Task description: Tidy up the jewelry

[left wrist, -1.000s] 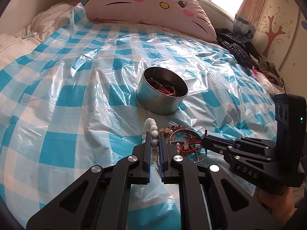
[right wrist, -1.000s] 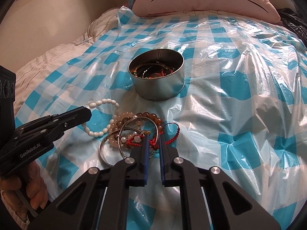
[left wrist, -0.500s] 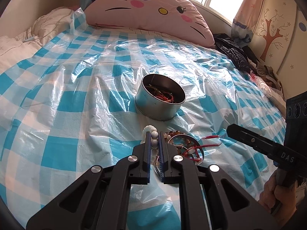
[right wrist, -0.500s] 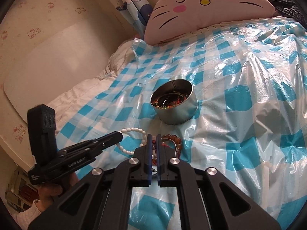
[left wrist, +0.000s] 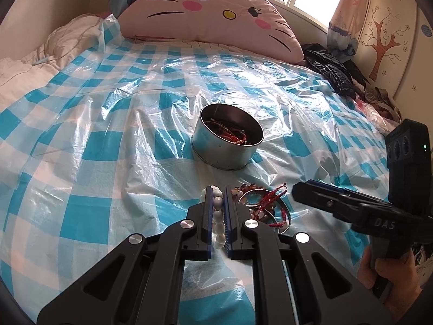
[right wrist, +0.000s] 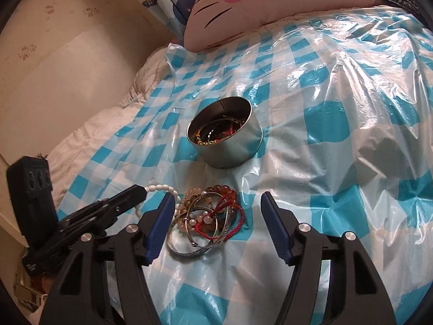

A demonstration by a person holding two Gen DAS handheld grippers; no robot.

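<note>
Blue-checked plastic sheet [left wrist: 108, 140] is covering the bed; a pink cat-face pillow [left wrist: 211, 16] is lying at top of frame. Round metal tin [left wrist: 227, 143] is sitting mid-frame, holding red and dark cord bracelets. Below it, a bracelet pile [right wrist: 208, 216] is resting on the sheet: bangles, amber beads, red cords. Left gripper [left wrist: 217, 216] is clenching a white bead bracelet [left wrist: 218, 216], the strand running lengthwise between its fingers. Right gripper [right wrist: 216, 227] is standing spread wide around the pile; only the right view is showing this spread.
</note>
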